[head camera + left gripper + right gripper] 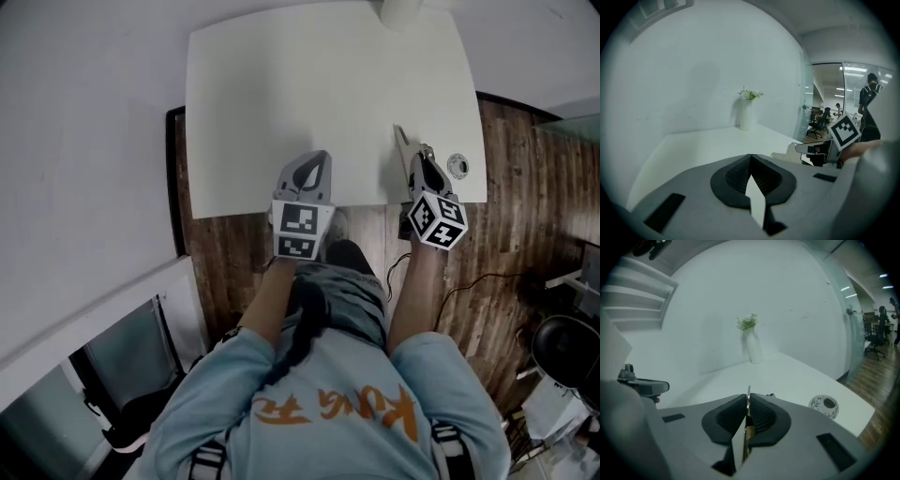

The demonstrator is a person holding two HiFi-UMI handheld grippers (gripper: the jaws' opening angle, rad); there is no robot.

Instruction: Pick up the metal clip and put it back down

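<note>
In the right gripper view, a thin metal clip stands edge-on between the two dark pads, its top edge poking just above them. My right gripper is shut on it, near the white table's front right edge. How high the clip is off the table I cannot tell. My left gripper rests at the table's front edge in the middle, shut, with its pads touching and nothing between them. The left gripper view also shows the right gripper off to its right.
A white vase with green sprigs stands at the table's far edge. A round metal-rimmed grommet sits in the tabletop just right of my right gripper. Wooden floor lies to the right, a white wall behind.
</note>
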